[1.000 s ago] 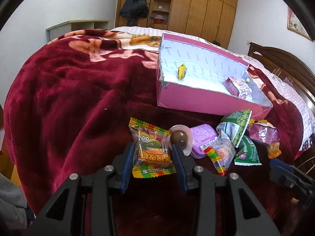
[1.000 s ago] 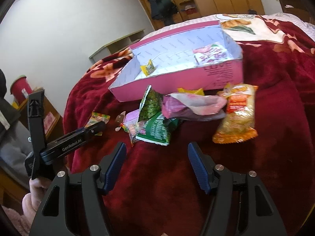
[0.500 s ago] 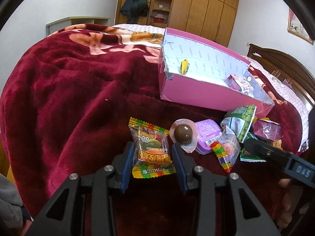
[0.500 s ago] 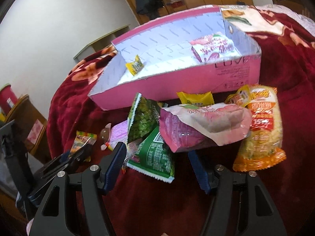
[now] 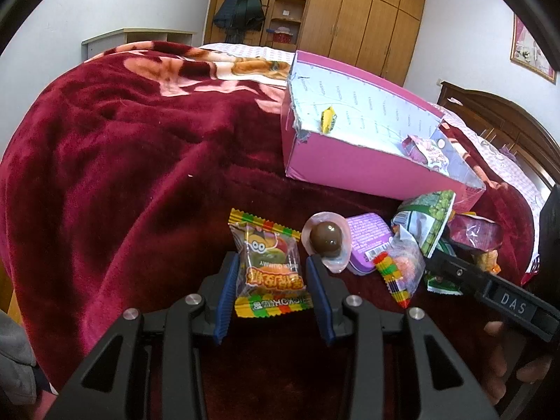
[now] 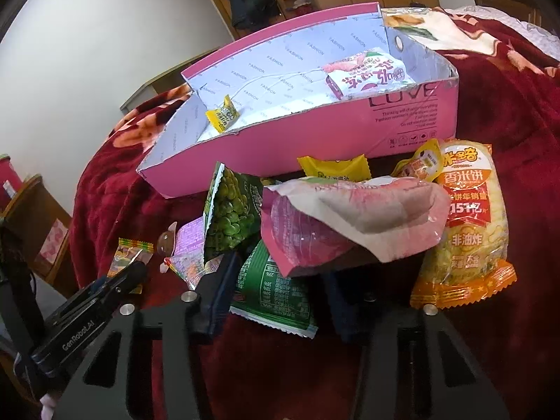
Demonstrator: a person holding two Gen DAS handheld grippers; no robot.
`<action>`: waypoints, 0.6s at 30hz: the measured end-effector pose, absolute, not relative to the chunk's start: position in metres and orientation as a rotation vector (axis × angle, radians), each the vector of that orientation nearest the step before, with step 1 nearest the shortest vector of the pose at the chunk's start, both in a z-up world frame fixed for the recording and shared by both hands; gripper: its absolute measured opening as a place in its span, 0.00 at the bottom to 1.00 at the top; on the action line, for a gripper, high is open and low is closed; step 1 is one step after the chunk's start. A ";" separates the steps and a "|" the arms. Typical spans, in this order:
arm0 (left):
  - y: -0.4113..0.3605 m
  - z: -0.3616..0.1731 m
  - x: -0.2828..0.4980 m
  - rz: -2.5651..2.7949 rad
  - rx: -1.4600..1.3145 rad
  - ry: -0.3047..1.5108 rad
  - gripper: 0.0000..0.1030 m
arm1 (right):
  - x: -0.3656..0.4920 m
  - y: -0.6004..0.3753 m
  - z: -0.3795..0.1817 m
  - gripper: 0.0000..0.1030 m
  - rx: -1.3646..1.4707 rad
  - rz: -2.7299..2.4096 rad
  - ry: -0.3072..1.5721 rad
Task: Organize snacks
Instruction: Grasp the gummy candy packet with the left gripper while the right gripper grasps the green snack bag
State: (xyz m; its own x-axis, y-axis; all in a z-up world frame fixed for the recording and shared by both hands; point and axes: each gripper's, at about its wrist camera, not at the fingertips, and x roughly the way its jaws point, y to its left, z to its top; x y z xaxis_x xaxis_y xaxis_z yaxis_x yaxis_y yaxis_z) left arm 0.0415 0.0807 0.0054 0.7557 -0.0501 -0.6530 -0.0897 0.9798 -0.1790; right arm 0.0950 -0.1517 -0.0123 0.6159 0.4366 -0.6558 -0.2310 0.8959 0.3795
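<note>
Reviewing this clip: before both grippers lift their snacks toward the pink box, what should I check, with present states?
1. Left gripper pads on gummy packet: ok.
2. Right gripper closing, green packet between its jaws: firm grip cannot tell.
3. Pink bag lies over the right jaws and may drag along: not ok.
4. Pink box open with room inside: ok.
5. Chocolate ball touches the left gripper's finger: cannot tell.

red blanket (image 5: 122, 161) | wooden wardrobe (image 5: 364, 21) | dark coat (image 5: 241, 10) hanging | framed picture (image 5: 532, 56)
</note>
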 end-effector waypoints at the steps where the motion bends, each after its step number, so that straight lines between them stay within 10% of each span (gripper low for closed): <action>1: 0.081 0.006 0.041 0.021 -0.205 0.715 0.40 | 0.094 -0.152 -0.012 0.43 0.269 0.393 0.822; 18: 0.073 0.023 0.031 -0.018 -0.194 0.693 0.40 | 0.036 -0.166 -0.003 0.41 0.249 0.485 0.807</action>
State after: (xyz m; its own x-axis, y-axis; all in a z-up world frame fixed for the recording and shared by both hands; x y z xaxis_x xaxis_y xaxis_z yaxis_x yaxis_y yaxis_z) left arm 0.0305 0.0727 0.0229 0.7701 -0.0809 -0.6328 -0.0476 0.9819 -0.1834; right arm 0.0358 -0.1658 -0.0034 0.5908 0.5044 -0.6296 -0.3185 0.8629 0.3924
